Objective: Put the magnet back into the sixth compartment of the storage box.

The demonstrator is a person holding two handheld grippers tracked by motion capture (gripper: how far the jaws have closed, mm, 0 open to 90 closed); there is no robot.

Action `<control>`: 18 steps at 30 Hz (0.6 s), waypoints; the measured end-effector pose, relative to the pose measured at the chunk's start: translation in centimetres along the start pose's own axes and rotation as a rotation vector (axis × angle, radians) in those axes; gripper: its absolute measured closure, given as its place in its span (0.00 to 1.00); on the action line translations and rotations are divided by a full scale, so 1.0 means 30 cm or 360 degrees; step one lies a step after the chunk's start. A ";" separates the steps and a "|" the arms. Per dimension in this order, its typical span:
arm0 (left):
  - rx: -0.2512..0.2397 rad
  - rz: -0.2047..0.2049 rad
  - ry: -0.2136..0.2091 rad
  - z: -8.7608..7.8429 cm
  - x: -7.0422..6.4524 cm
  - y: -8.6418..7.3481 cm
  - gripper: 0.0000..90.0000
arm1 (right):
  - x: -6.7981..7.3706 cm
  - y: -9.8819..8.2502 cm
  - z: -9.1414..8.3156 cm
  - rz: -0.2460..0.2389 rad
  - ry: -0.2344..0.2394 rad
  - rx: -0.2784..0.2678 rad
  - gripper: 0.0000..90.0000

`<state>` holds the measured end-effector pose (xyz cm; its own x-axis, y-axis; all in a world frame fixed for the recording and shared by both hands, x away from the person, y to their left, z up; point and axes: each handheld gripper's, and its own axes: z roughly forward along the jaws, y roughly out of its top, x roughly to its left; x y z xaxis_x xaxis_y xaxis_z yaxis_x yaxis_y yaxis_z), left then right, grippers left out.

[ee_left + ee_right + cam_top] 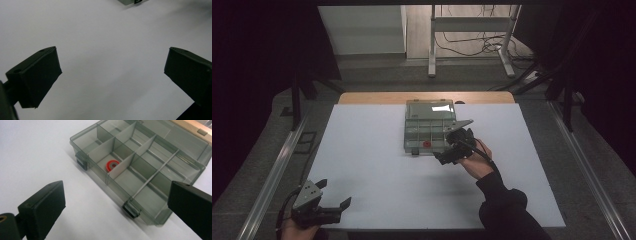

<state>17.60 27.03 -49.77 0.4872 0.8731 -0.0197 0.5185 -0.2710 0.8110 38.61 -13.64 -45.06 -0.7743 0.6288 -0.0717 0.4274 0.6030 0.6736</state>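
The white table [377, 165] carries a clear grey compartment box [430, 127] near the middle of its far edge, its lid [430, 106] laid open flat toward that edge. The box's long axis runs from near edge to far edge, its latches [131, 210] facing the person. A red ring [111, 165] lies flat in a near-row compartment. The right gripper [451, 150] hovers just beside the box's near right corner, jaws spread wide, nothing between them. The left gripper [333, 196] sits at the near left corner, jaws likewise apart and empty.
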 end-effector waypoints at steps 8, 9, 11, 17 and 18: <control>0.0001 0.0000 0.0001 0.000 0.000 0.000 0.02 | -0.004 -0.039 -0.025 0.0016 -0.0013 -0.0013 0.02; 0.0001 0.0001 0.0001 0.000 0.000 0.000 0.02 | -0.004 -0.047 -0.031 0.0020 -0.0017 -0.0012 0.02; 0.0001 0.0001 0.0001 0.000 0.000 0.000 0.02 | -0.004 -0.055 -0.037 0.0024 -0.0022 -0.0018 0.02; 0.0001 0.0000 0.0001 0.000 0.000 0.000 0.02 | -0.005 -0.075 -0.049 0.0033 -0.0024 -0.0027 0.02; 0.0001 0.0000 0.0001 0.000 0.000 0.000 0.02 | -0.005 -0.080 -0.051 0.0035 -0.0024 -0.0027 0.02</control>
<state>17.61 27.01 -49.77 0.4868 0.8733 -0.0193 0.5191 -0.2715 0.8104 36.99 -15.93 -45.53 -0.7578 0.6490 -0.0678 0.4359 0.5808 0.6875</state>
